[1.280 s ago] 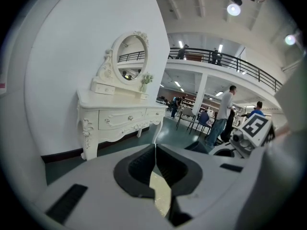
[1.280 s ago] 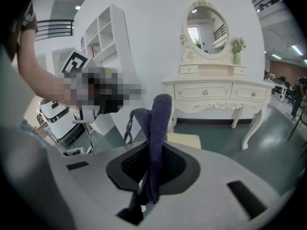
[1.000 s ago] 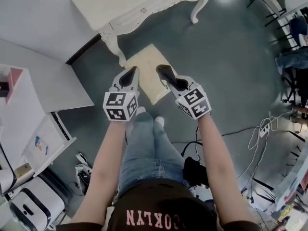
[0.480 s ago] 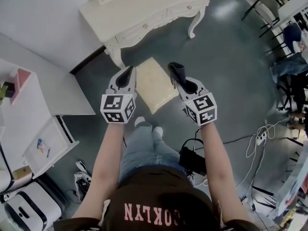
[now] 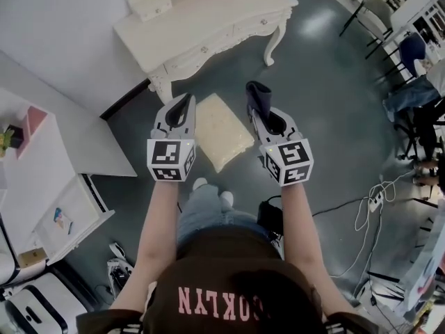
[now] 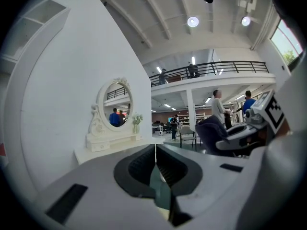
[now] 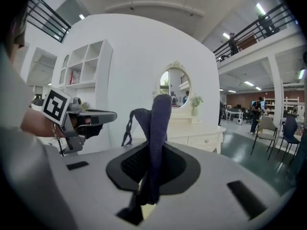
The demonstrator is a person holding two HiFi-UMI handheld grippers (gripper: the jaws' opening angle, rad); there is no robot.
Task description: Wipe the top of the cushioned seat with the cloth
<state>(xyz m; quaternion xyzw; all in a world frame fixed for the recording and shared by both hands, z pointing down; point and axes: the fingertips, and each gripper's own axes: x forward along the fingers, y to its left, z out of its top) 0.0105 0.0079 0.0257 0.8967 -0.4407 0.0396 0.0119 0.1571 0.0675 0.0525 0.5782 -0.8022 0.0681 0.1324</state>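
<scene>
A cream cushioned seat [image 5: 220,131] stands on the floor below and between my two grippers. My right gripper [image 5: 256,100] is shut on a dark blue cloth [image 5: 259,95], which sticks up out of the jaws [image 7: 154,128]. It hangs over the seat's right edge. My left gripper [image 5: 182,108] is shut and holds nothing; its jaws meet along a thin line [image 6: 155,157]. It is above the seat's left edge. Both grippers are held level, well above the seat.
A white dressing table [image 5: 201,21] with an oval mirror [image 7: 173,89] stands just beyond the seat. A white shelf unit [image 5: 42,158] is at the left. Cables [image 5: 368,207] lie on the grey floor at the right, and chairs [image 5: 410,47] stand far right.
The view has moved forward toward the dressing table. Both grippers stay over the seat, and the right one still holds the cloth.
</scene>
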